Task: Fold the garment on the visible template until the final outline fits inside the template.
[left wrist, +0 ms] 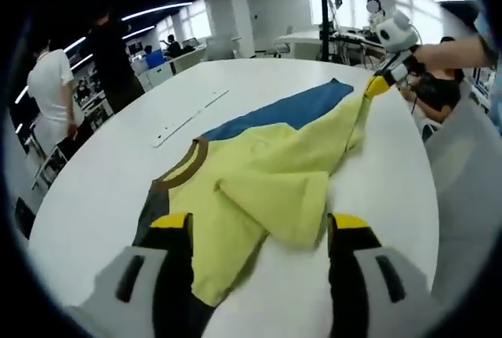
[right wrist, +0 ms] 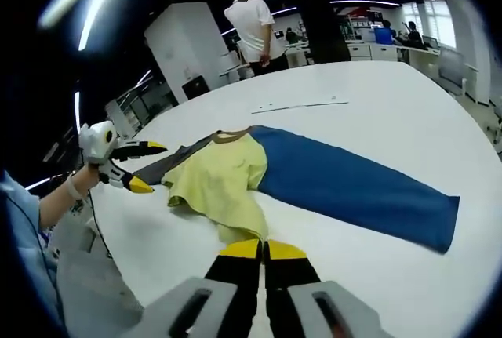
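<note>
Right fingers (right wrist: 263, 250) pinching garment (right wrist: 227, 185)

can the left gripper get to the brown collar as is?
Probably yes. The left gripper is open, and the brown collar lies uncovered on the white table just ahead of it, nothing between them.

A: What do the tools look like?
B: The left gripper (left wrist: 260, 232) has light grey bodies with dark slots, black jaws and yellow tips. The right gripper (right wrist: 263, 250) is built alike.
A: And the person?
B: A pale blue sleeve (right wrist: 23, 236) and a light band on the wrist (right wrist: 74, 187).
</note>
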`<action>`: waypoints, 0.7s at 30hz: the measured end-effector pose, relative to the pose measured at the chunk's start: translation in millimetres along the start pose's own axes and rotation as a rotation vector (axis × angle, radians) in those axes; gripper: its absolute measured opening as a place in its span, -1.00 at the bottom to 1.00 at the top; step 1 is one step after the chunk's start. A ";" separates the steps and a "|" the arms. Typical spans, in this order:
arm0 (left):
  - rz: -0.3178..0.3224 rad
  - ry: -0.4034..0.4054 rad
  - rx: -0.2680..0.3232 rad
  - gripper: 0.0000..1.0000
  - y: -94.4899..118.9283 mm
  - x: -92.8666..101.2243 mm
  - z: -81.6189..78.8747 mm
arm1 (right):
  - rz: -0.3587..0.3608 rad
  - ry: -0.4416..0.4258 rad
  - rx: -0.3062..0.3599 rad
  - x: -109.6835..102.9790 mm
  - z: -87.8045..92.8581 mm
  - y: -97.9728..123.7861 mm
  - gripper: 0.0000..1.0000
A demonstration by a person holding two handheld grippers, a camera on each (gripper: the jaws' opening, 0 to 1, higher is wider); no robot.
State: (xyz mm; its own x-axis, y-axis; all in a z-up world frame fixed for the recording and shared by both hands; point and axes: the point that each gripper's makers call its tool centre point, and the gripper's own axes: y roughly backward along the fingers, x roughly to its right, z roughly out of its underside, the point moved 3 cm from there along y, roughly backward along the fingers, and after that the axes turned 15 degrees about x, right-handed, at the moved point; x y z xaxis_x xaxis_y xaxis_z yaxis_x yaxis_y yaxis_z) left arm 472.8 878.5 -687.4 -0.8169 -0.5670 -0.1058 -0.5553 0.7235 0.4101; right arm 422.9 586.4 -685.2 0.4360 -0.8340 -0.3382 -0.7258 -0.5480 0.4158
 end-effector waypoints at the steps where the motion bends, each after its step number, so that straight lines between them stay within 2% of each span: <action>1: -0.001 0.018 0.002 0.20 1.1 3.8 3.8 | -0.001 -0.002 0.000 -0.3 0.3 0.1 -1.00; 8: 0.003 0.087 -0.016 -0.01 3.2 23.3 29.0 | -0.001 -0.002 -0.004 -0.7 2.1 1.1 -1.00; 13: -0.012 0.135 -0.017 -0.31 1.9 35.6 43.2 | 0.002 -0.004 -0.005 -0.3 2.7 1.3 -1.00; 16: -0.040 0.160 -0.030 -0.41 -0.6 40.3 54.4 | 0.000 -0.005 -0.008 -0.8 3.5 1.5 -1.00; 21: -0.092 0.194 0.002 -0.54 -3.1 40.9 57.9 | -0.002 -0.007 -0.009 -1.3 4.9 2.3 -1.00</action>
State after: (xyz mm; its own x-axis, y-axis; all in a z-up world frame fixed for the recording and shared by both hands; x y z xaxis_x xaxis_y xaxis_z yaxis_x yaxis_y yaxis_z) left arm 432.1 875.9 -745.5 -0.7177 -0.6956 0.0334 -0.6267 0.6660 0.4047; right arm 418.1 586.5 -687.9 0.4337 -0.8323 -0.3451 -0.7200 -0.5504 0.4226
